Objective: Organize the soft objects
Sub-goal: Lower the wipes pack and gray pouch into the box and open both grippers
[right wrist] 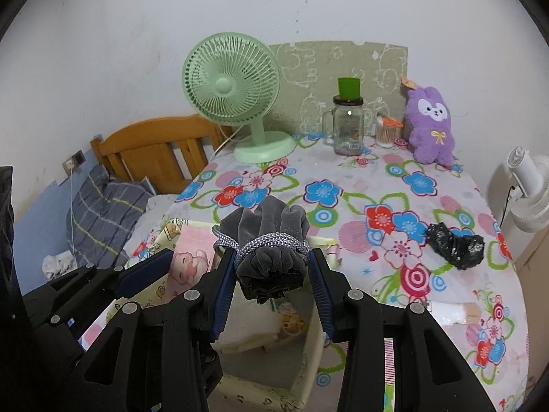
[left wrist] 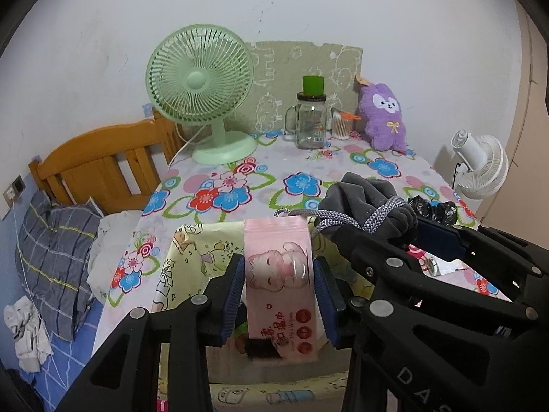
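Observation:
My left gripper [left wrist: 278, 285] is shut on a pink pack of wet wipes [left wrist: 279, 274], held above a pale yellow fabric storage box [left wrist: 192, 250] with cartoon prints. My right gripper [right wrist: 271, 271] is shut on a grey velvet pouch [right wrist: 267, 237] tied with a grey-white cord, also above the box [right wrist: 308, 370]. In the left wrist view the pouch [left wrist: 363, 195] and right gripper are just right of the wipes. In the right wrist view the wipes [right wrist: 192, 257] and the left gripper's fingers [right wrist: 144, 274] show at left. A purple plush bunny [right wrist: 430, 123] sits at the table's back.
The table [right wrist: 343, 178] has a flowered cloth. On it stand a green fan [right wrist: 233, 92], a glass jar mug [right wrist: 348, 127] with a green cap, a cotton swab tub [right wrist: 387, 134] and a crumpled black bag [right wrist: 456, 243]. A white fan [right wrist: 525, 192] is at right, a bed with pillow [right wrist: 103, 209] at left.

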Action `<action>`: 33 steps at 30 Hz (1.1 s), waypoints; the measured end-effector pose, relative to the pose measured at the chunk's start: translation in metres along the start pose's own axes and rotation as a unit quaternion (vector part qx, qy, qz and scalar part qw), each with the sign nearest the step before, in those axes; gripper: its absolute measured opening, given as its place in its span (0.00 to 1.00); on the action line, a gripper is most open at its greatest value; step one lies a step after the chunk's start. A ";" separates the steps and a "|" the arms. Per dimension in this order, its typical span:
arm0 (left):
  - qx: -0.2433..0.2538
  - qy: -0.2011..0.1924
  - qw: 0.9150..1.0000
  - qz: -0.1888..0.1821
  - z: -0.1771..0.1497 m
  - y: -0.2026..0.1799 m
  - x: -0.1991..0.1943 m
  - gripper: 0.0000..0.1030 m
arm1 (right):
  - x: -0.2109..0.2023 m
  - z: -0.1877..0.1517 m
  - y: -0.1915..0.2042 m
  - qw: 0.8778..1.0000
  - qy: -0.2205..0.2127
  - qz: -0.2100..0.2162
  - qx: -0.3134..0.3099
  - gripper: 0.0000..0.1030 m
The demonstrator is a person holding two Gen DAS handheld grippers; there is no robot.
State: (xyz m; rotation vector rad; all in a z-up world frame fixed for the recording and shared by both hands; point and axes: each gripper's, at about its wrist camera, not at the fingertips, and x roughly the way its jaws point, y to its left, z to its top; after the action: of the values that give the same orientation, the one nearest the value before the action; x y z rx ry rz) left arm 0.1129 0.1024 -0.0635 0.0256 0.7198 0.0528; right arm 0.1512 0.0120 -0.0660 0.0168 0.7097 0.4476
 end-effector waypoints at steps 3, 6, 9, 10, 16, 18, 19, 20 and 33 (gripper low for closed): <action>-0.004 0.007 1.000 0.000 -0.002 0.006 0.007 0.40 | 0.009 -0.002 0.003 1.000 0.009 0.001 0.000 0.44; -0.010 0.017 1.000 0.000 -0.006 0.011 0.014 0.41 | 0.016 -0.003 0.005 1.000 0.018 0.002 -0.001 0.44; -0.023 0.027 0.999 0.001 -0.009 0.017 0.021 0.47 | 0.025 -0.005 0.008 0.999 0.031 0.006 -0.003 0.44; -0.027 0.031 0.999 0.001 -0.011 0.019 0.023 0.52 | 0.028 -0.005 0.009 0.999 0.034 0.008 -0.004 0.44; -0.050 0.044 0.998 0.007 -0.019 0.029 0.033 0.60 | 0.042 -0.010 0.014 0.999 0.052 0.013 -0.010 0.45; -0.059 0.050 0.997 0.006 -0.021 0.031 0.036 0.63 | 0.045 -0.011 0.015 0.998 0.057 0.011 -0.010 0.45; -0.062 0.054 0.997 0.003 -0.022 0.032 0.038 0.66 | 0.047 -0.012 0.015 0.998 0.061 0.013 -0.008 0.45; -0.062 0.055 0.997 0.003 -0.023 0.032 0.038 0.68 | 0.049 -0.013 0.015 0.998 0.064 0.015 -0.007 0.46; -0.059 0.044 0.997 -0.002 -0.023 0.026 0.031 0.85 | 0.042 -0.014 0.011 0.998 0.055 -0.002 -0.010 0.72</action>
State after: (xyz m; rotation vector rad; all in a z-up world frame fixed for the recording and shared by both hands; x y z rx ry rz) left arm 0.1198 0.1302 -0.0996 -0.0923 0.8032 0.0932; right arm 0.1659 0.0372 -0.1009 -0.0291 0.8138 0.4550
